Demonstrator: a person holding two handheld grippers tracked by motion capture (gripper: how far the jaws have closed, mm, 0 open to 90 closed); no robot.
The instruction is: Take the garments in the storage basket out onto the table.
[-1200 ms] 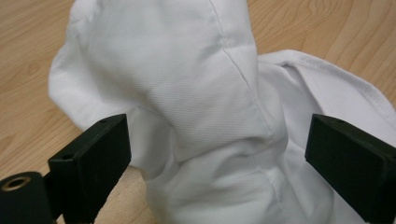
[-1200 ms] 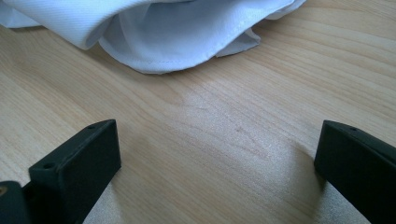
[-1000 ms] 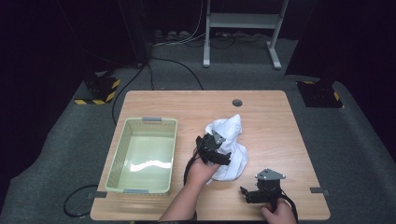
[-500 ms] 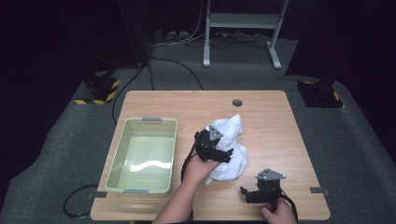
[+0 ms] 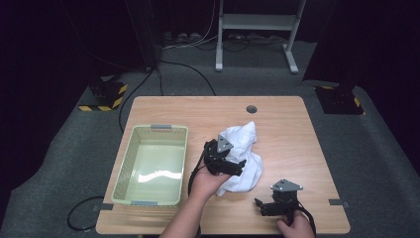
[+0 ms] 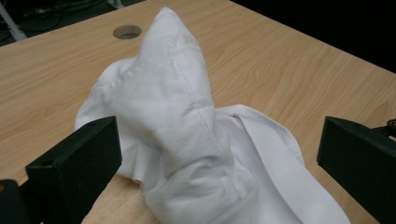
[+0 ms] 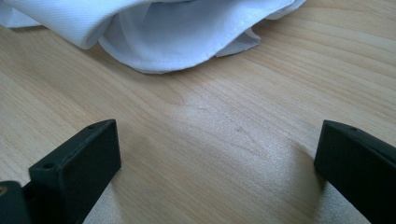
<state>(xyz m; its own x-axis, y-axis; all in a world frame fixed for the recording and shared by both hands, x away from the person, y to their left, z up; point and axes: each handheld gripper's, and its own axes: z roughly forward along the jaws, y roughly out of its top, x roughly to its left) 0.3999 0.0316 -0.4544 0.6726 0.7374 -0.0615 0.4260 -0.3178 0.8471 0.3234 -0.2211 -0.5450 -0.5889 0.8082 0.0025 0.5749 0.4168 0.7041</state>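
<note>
I have the left gripper [image 5: 238,165] over the near-left part of the white cloth [image 5: 240,158], which lies bunched in a heap on the wooden table [image 5: 297,129], a little right of the table's middle and just right of the pale green basket [image 5: 130,163]. In the left gripper view the jaws stand wide apart, one on each side of the cloth [image 6: 187,140], with the crumpled fabric rising in a peak between them; I cannot tell whether either jaw touches it. Behind the cloth in that view I see the round cable hole [image 6: 127,31] in the tabletop. The right gripper [image 5: 259,206] sits low near the front edge of the table, right of my left hand [image 5: 205,184] and near the cloth's near edge but apart from it. In the right gripper view its jaws are also spread wide, with bare wood [image 7: 219,140] between them and the hem of the cloth [image 7: 173,37] lying farther ahead, not between the jaws. The basket stands on the left part of the table, its long side running away from me, and from above I see nothing but its shiny floor. My right hand [image 5: 297,227] holds its gripper at the table's front edge.
</note>
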